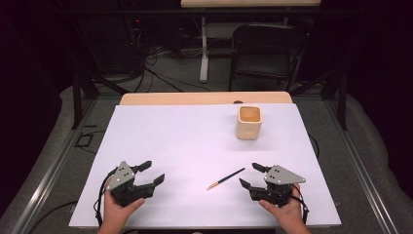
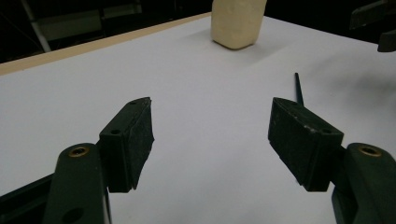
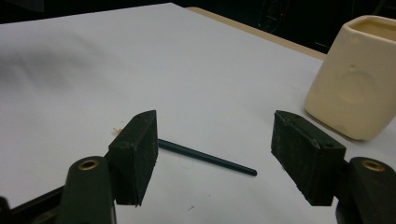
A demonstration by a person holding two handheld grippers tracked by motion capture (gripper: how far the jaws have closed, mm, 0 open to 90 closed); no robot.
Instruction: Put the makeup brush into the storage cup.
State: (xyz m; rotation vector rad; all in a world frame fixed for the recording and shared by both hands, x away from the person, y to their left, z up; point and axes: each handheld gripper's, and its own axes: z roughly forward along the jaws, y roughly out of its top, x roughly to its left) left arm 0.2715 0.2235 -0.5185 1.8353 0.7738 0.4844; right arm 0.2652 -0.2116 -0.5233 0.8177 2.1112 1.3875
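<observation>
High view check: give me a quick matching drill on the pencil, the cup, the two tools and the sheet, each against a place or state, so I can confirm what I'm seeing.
Column one:
1. pencil
2. cup
3. left tool
4. white sheet

Column two:
A. upright, at the far right of the sheet, mouth open upward
B. covers the tabletop
C. lies flat, beside the right tool, not gripped
D. jaws apart, nothing between them, at the near left

Pairs: 1-C, 2-A, 3-D, 4-B
</observation>
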